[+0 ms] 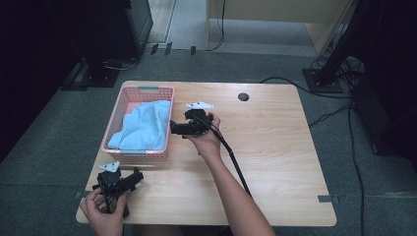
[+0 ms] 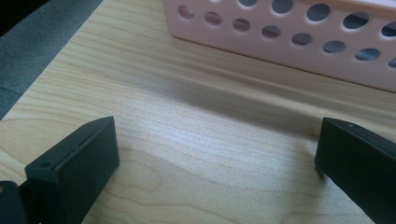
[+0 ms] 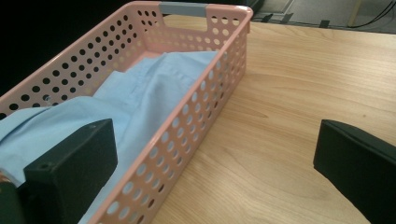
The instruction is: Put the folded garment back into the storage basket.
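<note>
A pink perforated basket (image 1: 112,123) stands on the left part of the wooden table (image 1: 275,147) and holds a crumpled light blue cloth (image 1: 145,125). My right gripper (image 1: 173,128) is open at the basket's right wall and points left. In the right gripper view its jaws straddle the basket wall (image 3: 196,121), one over the cloth (image 3: 140,93) and one over bare table; the right gripper (image 3: 215,140) holds nothing. My left gripper (image 1: 134,178) rests low near the table's front left corner. It (image 2: 217,140) is open over bare wood, facing the basket's near wall (image 2: 289,42).
A dark round cable hole (image 1: 243,97) sits near the table's far edge. The right gripper's cable (image 1: 236,162) trails over the table along the forearm. Black stands and cables (image 1: 339,78) are on the carpet beyond the table.
</note>
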### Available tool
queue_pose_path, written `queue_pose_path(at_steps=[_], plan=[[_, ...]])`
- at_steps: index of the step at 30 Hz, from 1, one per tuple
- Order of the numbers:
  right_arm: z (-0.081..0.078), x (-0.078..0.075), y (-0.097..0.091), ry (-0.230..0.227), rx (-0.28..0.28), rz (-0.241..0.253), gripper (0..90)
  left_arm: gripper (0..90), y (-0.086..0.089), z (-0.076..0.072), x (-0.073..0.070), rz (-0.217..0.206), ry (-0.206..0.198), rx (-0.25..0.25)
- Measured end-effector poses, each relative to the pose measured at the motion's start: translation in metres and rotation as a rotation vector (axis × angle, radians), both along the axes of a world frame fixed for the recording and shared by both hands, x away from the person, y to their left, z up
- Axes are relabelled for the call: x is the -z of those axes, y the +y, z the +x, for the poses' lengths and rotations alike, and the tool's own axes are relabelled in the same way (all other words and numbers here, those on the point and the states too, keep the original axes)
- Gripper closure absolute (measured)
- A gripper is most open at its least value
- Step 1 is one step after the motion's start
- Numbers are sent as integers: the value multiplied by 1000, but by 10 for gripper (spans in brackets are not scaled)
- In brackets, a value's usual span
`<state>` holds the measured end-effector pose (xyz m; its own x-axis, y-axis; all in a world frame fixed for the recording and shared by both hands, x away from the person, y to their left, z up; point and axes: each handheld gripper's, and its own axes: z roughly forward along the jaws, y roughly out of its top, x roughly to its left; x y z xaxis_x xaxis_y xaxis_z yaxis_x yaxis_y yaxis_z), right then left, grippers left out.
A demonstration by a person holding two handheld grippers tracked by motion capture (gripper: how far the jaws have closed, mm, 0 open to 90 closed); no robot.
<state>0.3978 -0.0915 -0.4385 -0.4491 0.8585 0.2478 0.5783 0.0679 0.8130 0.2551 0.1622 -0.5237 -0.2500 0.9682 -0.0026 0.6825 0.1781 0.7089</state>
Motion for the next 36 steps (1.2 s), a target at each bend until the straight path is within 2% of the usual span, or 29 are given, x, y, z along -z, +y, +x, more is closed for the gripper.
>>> queue_pose_path(at_steps=[7,24,36], plan=[[-3,6,-14,10,29,-9,0,0,0,0,0,1,-2,-1],[-11,12,-45,-5,80,-19,0,0,0,0,0,1,-2,0],[-15,20,-62,9,109,-30,0,0,0,0,0,1,-2,0]])
